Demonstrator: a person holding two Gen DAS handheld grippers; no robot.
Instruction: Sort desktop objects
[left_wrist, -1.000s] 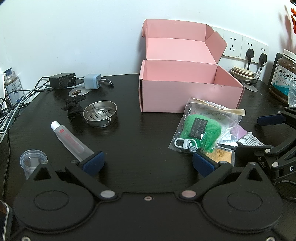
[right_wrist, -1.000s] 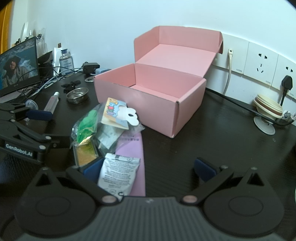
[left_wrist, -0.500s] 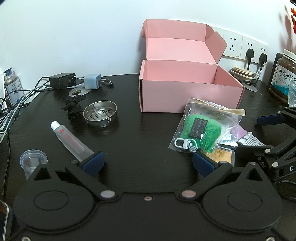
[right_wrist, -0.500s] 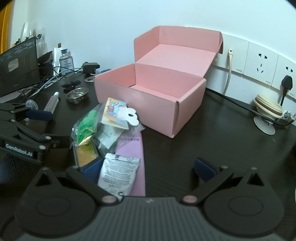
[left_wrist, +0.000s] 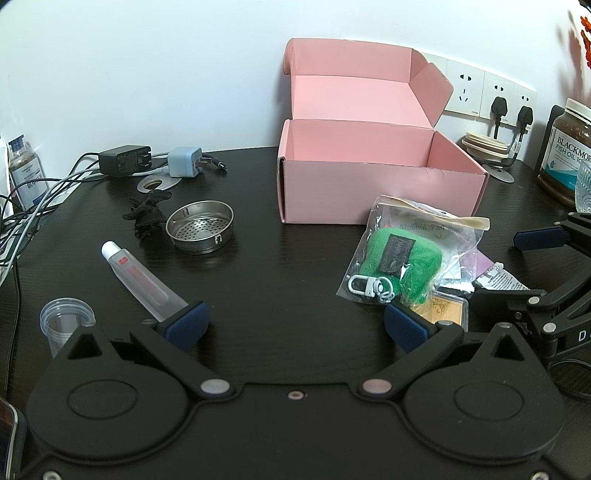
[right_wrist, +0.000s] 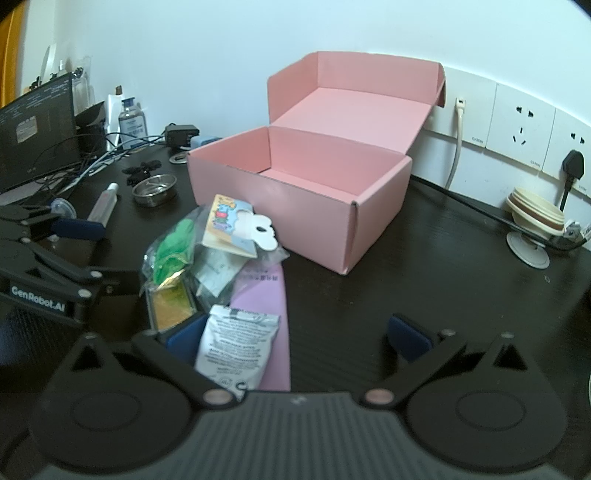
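left gripper (left_wrist: 293, 325): jaws spread wide, holding nothing | right gripper (right_wrist: 295, 336): jaws spread wide, white sachet (right_wrist: 236, 350) lying between them, ungripped | pink box (left_wrist: 376, 195): lid up, at 12 o'clock | bagged green plush (left_wrist: 402, 262): 1 o'clock from left gripper | clear tube (left_wrist: 142, 280): 10 o'clock, touching left fingertip

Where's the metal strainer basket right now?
In the left wrist view the metal strainer basket sits upright on the desk left of the pink box, beside a small black fabric piece and beyond the white tube.
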